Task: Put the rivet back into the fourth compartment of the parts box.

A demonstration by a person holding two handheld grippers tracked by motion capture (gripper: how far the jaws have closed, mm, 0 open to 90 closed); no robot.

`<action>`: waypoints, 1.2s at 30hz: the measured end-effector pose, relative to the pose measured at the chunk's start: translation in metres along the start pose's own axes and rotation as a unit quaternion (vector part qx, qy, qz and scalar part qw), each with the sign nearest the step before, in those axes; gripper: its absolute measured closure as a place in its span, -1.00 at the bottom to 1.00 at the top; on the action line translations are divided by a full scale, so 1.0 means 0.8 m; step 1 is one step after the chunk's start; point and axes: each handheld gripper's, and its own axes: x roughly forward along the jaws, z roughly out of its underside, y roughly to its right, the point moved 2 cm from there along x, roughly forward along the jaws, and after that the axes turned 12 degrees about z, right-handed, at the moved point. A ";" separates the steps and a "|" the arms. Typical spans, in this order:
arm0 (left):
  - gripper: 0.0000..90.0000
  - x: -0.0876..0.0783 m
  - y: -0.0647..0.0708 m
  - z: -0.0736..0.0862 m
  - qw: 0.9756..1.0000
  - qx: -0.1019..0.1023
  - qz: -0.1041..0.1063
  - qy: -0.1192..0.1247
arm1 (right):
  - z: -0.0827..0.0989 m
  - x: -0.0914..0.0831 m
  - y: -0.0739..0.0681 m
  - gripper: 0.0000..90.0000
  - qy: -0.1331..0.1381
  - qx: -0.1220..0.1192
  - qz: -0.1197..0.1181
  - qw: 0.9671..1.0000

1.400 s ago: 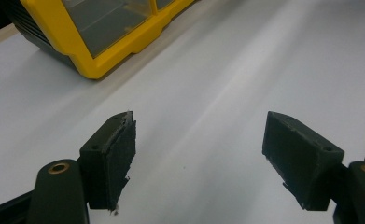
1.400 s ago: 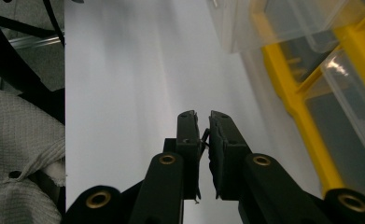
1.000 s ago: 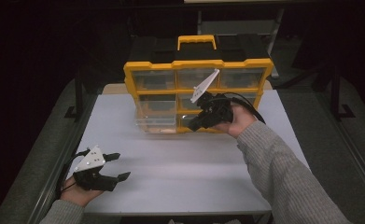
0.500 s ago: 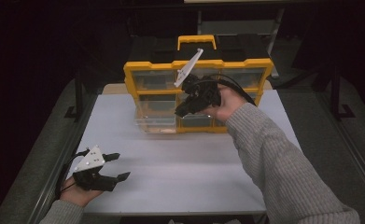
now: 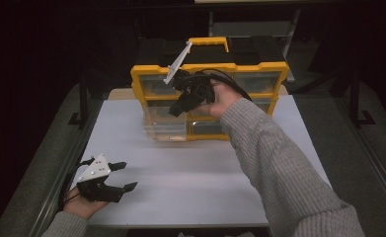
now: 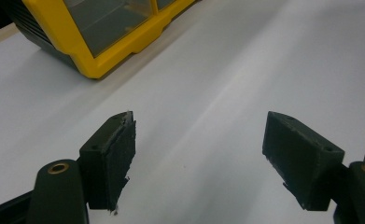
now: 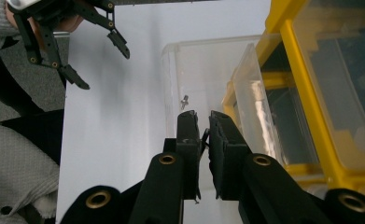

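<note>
We see the right tongs (image 7: 204, 122) nearly closed with nothing clearly between them, raised above the clear drawer (image 5: 165, 126) pulled out of the yellow organizer (image 5: 210, 71). A small screw (image 7: 185, 101) lies inside that drawer. Well short of the organizer, the left tongs (image 5: 121, 177) rest open on the desk (image 5: 200, 173).

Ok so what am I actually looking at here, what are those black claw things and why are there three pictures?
A person holds a hand-held tool in each hand. One camera looks down from above; the others ride on each tool. On the white table stands a yellow parts organiser with a clear drawer pulled out; a small screw lies in it. The left tool rests low with jaws wide open, holding nothing. The right tool is raised over the drawer, jaws nearly together; whether they pinch something tiny is unclear.
</note>
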 end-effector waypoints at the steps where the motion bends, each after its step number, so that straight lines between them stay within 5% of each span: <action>1: -0.44 0.001 0.001 0.000 1.000 -0.005 0.000 0.005 | -0.002 0.002 0.001 0.81 0.000 -0.001 0.001 1.000; 36: -0.44 -0.001 0.000 0.001 1.000 -0.004 -0.001 0.008 | -0.008 0.057 0.003 0.81 -0.009 0.012 0.001 1.000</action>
